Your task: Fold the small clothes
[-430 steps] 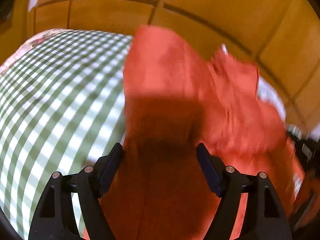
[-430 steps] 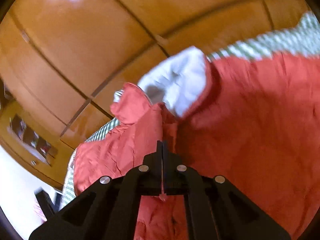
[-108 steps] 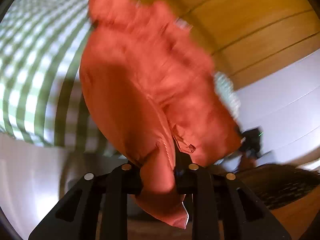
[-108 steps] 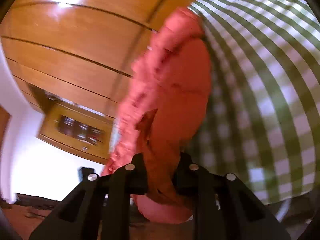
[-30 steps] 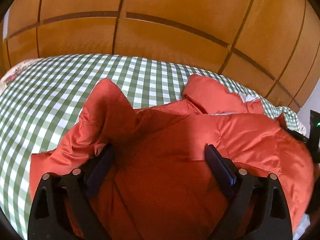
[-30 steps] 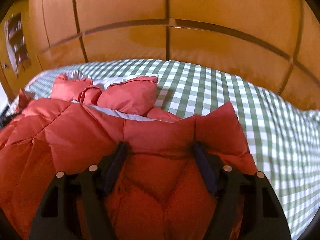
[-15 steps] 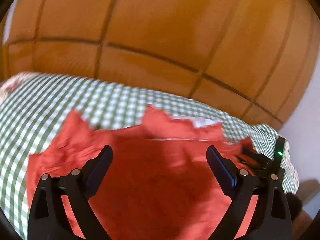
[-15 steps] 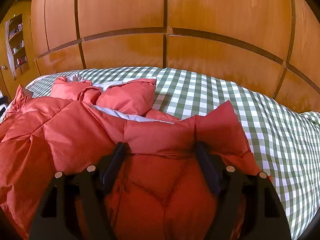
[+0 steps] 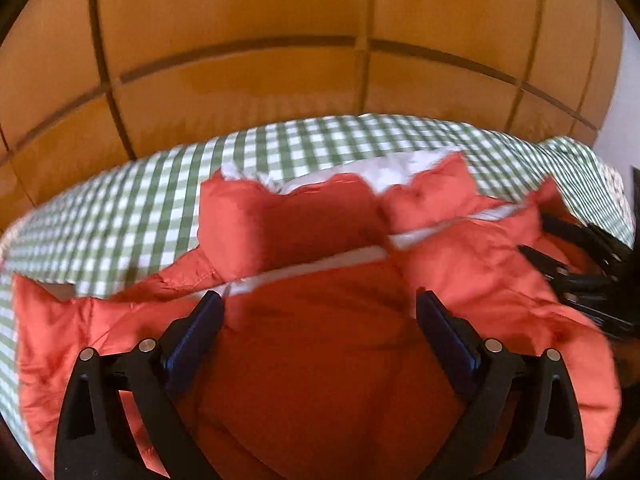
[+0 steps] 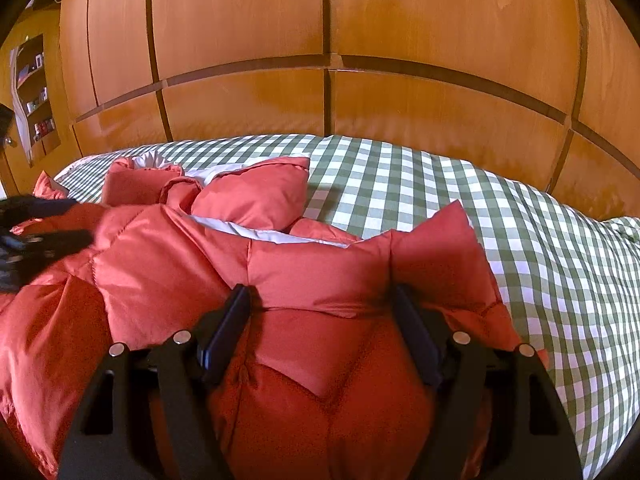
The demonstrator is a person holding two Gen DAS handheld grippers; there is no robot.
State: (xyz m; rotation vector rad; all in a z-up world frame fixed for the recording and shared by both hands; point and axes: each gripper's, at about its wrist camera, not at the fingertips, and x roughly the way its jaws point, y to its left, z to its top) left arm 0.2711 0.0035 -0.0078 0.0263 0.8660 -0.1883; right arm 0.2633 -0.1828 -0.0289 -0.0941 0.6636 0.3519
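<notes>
A red quilted puffer jacket (image 9: 320,340) with a white lining lies spread on the bed. It also shows in the right wrist view (image 10: 304,280). My left gripper (image 9: 318,312) is open, its jaws wide apart over the jacket's near part. My right gripper (image 10: 324,320) is open too, with a puffed fold of the jacket between its fingers but not pinched. The right gripper appears at the right edge of the left wrist view (image 9: 588,264). The left gripper appears blurred at the left edge of the right wrist view (image 10: 32,236).
The bed has a green and white checked cover (image 10: 540,240), also in the left wrist view (image 9: 120,216). A wooden panelled wall (image 10: 328,60) stands right behind the bed. Shelves (image 10: 34,92) are at far left.
The left gripper view has swung and the jacket now sits higher and closer in it. The right gripper has stayed open over the jacket, almost still.
</notes>
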